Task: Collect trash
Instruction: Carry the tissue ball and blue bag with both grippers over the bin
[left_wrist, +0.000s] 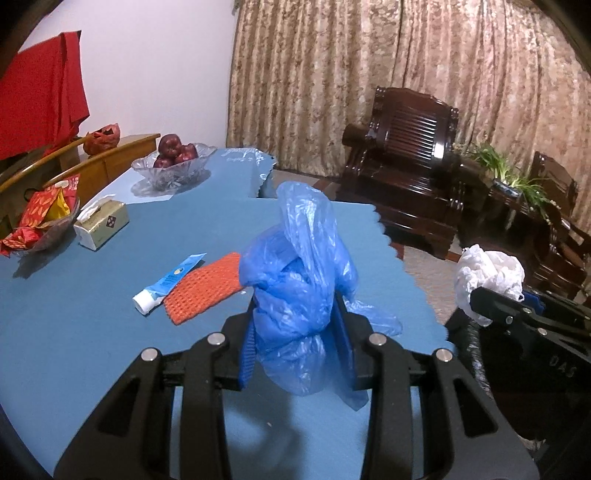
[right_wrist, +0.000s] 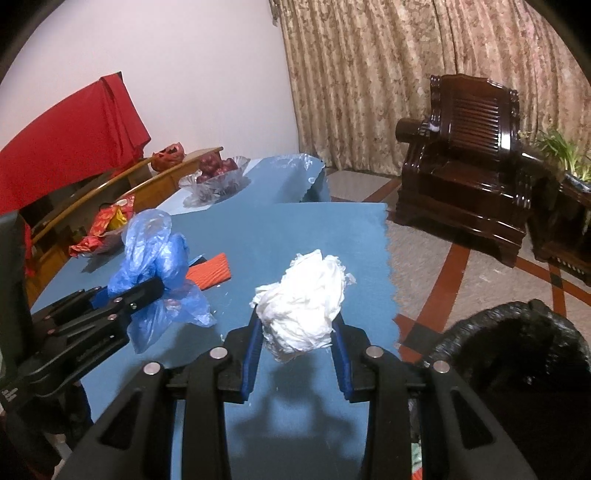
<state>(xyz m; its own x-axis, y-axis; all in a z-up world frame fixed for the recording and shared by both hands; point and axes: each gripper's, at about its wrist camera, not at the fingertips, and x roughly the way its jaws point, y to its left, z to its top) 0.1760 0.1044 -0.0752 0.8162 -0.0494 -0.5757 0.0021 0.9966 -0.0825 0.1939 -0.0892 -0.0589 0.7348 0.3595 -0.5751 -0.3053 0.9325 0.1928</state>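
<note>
blue tablecloth (left_wrist: 92, 295) over table; patterned curtain (left_wrist: 369, 74), dark wooden armchair (left_wrist: 406, 147) behind.

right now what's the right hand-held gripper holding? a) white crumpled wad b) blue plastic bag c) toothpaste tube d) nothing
a: the right hand-held gripper is clamped on the white wad, lifted off the table; the blue bag is in the left hand-held gripper.
</note>
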